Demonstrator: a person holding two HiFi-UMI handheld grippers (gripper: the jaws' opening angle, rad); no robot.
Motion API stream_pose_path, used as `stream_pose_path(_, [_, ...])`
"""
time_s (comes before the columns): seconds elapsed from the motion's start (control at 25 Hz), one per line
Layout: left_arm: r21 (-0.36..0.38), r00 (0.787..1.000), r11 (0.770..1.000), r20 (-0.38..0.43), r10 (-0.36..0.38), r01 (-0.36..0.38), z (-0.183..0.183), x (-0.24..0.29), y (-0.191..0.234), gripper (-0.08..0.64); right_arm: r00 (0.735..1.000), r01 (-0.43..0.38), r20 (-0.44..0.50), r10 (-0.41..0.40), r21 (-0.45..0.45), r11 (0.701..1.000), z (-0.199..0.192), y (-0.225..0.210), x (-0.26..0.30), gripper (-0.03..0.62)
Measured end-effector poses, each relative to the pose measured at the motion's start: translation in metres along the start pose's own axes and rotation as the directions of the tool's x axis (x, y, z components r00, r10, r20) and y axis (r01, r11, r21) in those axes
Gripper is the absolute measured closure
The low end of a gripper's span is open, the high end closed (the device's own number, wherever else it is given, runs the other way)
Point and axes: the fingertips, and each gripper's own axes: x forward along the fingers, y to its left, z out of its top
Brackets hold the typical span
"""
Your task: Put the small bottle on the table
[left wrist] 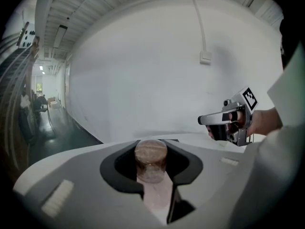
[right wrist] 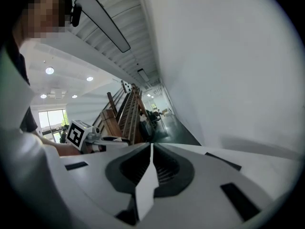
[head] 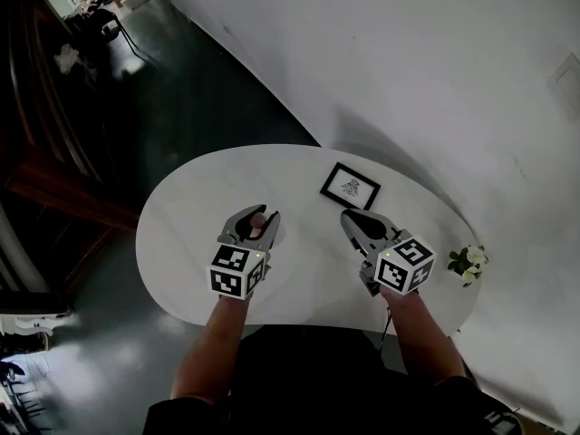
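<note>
L gripper (head: 257, 220) clamps small bottle (left wrist: 151, 159) btwn its pads; R gripper (right wrist: 151, 151) jaws pressed together

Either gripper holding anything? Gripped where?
The left gripper holds the small bottle across its clear sides, in the jaws' rounded recess, brown cap on top. The right gripper is shut and empty.

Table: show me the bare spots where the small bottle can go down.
The table's left end, beyond the left gripper holding the small bottle, is bare. So is the strip between both grippers, on the person's side of the picture frame. Tighter: between right gripper and flowers.
</note>
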Motion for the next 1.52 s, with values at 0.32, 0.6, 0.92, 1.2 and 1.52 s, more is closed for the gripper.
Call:
stream_pose_path(0.32, [0.042,0.996,0.997,-0.059,-0.068,0.071,-0.02,0.043,-0.01,0.436,0.999,0.021,-0.033,-0.019,0.041,0.999,-0.023,-0.004,0.003,0.58])
stream_pose_path(0.6, [0.072,0.986,0.989,-0.118,-0.12,0.129,-0.042,0.078,-0.014,0.436,0.997,0.039,-0.07,-0.034,0.07,0.997,-0.046,-0.007,0.005,0.58])
stream_pose_path(0.92, [0.073,0.976,0.987,-0.17,-0.132,0.146,-0.059,0.116,-0.012,0.436,0.994,0.072,-0.088,-0.064,0.095,0.993,-0.06,-0.021,-0.005,0.58])
stream_pose_path(1.2, [0.097,0.97,0.984,-0.208,-0.124,0.146,-0.067,0.136,-0.006,0.436,0.993,0.098,-0.075,-0.09,0.104,0.99,-0.06,-0.027,-0.016,0.58])
stream_pose_path(1.52, [0.124,0.966,0.982,-0.232,-0.113,0.145,-0.069,0.14,-0.006,0.434,0.993,0.1,-0.072,-0.092,0.109,0.989,-0.062,-0.029,-0.028,0.58])
